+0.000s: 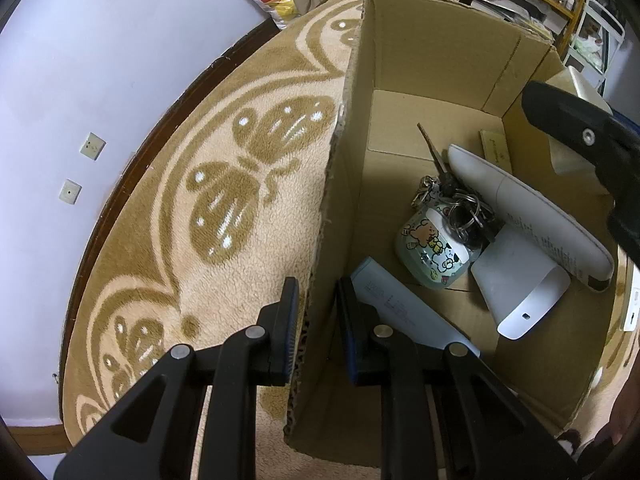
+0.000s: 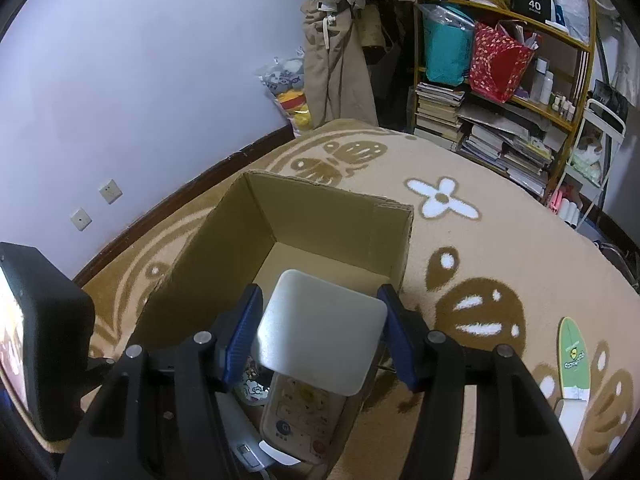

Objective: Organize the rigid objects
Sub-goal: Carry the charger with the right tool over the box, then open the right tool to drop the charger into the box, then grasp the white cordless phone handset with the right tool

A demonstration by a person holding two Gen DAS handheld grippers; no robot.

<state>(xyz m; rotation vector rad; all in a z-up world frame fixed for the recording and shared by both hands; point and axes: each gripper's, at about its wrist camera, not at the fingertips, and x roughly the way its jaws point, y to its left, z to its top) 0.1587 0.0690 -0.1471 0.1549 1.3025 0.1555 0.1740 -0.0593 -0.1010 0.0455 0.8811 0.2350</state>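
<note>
Cardboard box (image 1: 420, 60) is steadied from the left wrist view by the left gripper (image 1: 316, 320), clamped narrowly on its near wall; inside lie a remote control (image 1: 532, 208), keys (image 1: 464, 208), a cartoon-printed case (image 1: 432, 252) and a pale flat device (image 1: 404, 308). From the right wrist view, a white square object (image 2: 320, 336) is held between the right gripper (image 2: 320, 336) pads above the box; it should be lowered clear of the remote before release.

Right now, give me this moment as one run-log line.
left hand-held gripper: shut on cardboard box wall | right hand-held gripper: holding white square object over box
</note>
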